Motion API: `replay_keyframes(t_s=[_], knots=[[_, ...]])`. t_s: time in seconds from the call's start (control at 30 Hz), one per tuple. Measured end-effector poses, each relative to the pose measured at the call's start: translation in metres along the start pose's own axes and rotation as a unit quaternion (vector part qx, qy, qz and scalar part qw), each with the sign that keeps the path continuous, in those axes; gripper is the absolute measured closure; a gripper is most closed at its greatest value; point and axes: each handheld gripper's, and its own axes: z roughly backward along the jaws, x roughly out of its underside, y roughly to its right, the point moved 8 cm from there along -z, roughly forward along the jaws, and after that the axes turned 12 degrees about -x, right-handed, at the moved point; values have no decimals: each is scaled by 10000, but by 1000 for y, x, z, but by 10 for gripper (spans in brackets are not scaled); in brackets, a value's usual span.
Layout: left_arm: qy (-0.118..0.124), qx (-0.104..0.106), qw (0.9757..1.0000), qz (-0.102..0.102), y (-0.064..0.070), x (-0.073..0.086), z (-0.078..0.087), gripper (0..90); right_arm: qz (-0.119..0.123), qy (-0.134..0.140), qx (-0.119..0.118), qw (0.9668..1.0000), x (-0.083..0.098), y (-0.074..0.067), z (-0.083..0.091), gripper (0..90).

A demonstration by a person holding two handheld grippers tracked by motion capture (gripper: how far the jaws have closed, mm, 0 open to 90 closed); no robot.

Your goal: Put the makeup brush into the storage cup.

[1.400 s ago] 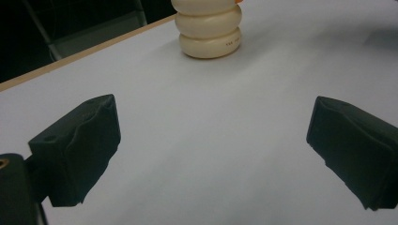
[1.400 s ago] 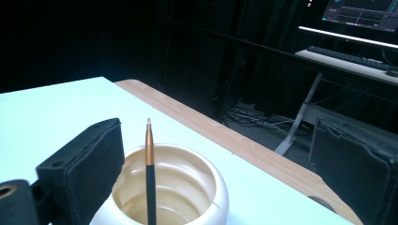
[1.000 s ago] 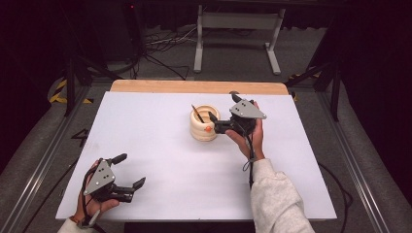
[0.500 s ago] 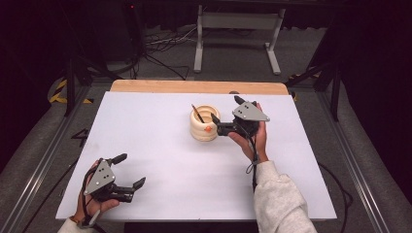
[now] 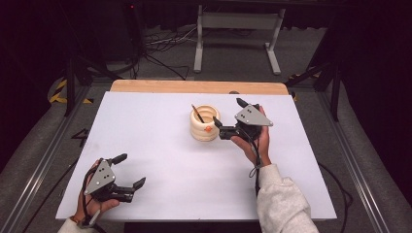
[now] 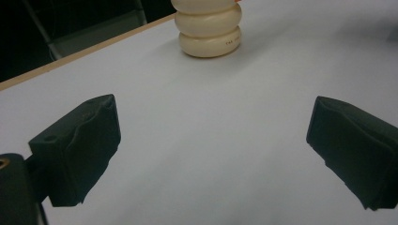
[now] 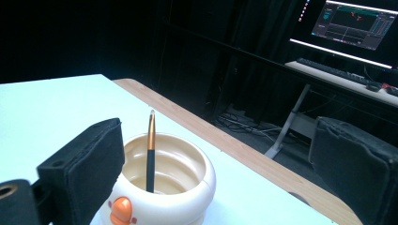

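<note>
1. A cream ribbed cup [image 5: 204,123] holding a brush [image 5: 197,113] stands far-centre on the bench [image 5: 160,141].
2. Right tool [image 5: 228,119] spread, just right of the cup.
3. Left tool [image 5: 129,171] spread, near-left, empty.

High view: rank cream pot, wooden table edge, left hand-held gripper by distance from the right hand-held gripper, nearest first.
1. Cream pot: right beside the right hand-held gripper, on its left.
2. Wooden table edge: along the far side, beyond it.
3. Left hand-held gripper: near-left corner of the table.
</note>
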Motion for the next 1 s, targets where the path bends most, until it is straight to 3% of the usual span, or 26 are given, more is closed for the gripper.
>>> replay_keyframes(t_s=[0.23,0.73,1.0], knots=[[-18,11,10000,-16,1,0,-1,42,166,-59,-49,9998,1,-4,10,43],[-25,-7,10000,-34,1,0,-1,42,107,61,-131,9998,5,-7,29,39],[-18,1,10000,-18,1,0,-1,42,162,-44,-149,9997,9,-11,33,24]])
